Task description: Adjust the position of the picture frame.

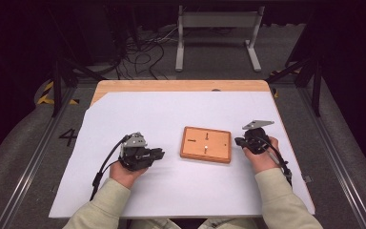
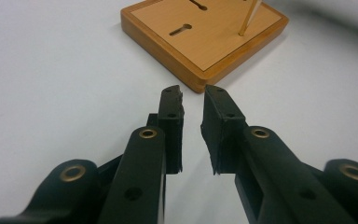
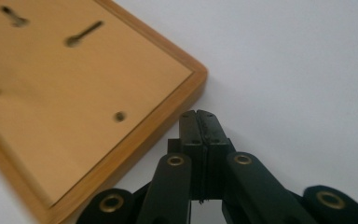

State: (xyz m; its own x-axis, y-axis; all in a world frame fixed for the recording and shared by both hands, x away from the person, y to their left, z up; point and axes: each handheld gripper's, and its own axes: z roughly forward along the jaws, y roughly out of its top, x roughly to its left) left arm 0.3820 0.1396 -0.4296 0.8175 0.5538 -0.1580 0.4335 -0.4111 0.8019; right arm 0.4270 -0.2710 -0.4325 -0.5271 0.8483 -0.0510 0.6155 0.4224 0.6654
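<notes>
Between my two grippers on the white table cover [image 1: 138,191] lies the wooden peg board [image 1: 206,144], one thin peg [image 2: 250,18] standing in it; my left gripper [image 2: 192,100] is slightly parted and empty, my right gripper [image 3: 198,116] pressed closed on nothing, probably flanking to steady it

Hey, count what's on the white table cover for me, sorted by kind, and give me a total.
Wooden board: 1
Upright peg in the board: 1
Handheld gripper: 2, the left gripper and the right gripper
Total: 4
</notes>
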